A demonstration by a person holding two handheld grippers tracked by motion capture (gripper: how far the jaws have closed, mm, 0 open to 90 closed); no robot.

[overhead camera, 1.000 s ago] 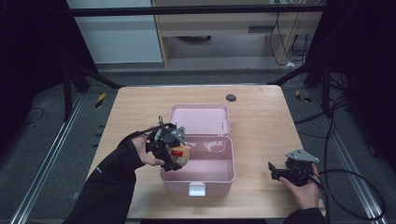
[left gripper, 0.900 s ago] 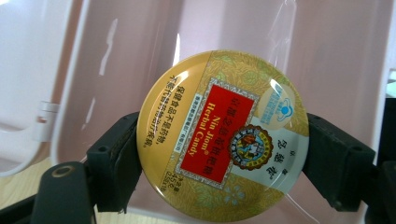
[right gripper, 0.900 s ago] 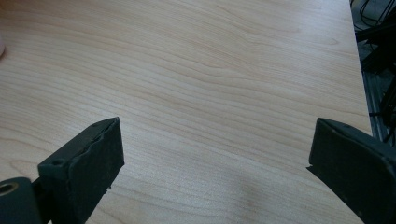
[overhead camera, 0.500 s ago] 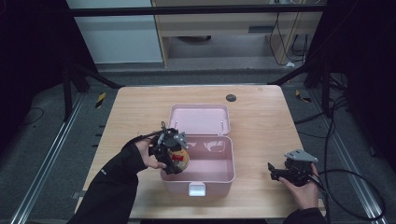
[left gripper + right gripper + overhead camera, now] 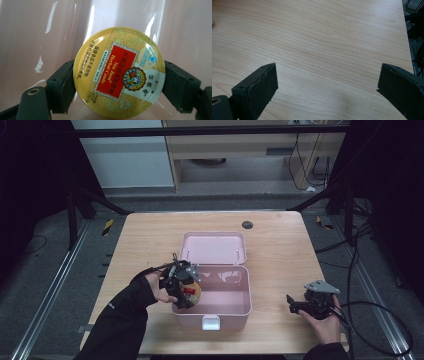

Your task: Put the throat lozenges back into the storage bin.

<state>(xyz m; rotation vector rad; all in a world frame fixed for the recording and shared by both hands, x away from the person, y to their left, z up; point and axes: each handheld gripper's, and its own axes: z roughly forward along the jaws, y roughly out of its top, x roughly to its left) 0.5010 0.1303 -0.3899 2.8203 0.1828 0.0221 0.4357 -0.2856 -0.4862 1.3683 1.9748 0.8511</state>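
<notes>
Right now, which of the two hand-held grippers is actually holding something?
The left hand-held gripper: its jaws clamp a round yellow Nin Jiom Herbal Candy tin over the open pink box. The right hand-held gripper is open above bare wooden table.

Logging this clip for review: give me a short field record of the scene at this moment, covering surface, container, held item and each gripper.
surface: wooden table
container: pink plastic box, lid open and lying back
held item: round yellow Nin Jiom Herbal Candy tin, at the box's left end, pink wall behind it
left gripper: jaws closed on the tin's edges
right gripper: jaws apart, nothing between them, over bare table right of the box
other: small dark round object near the far edge
</notes>
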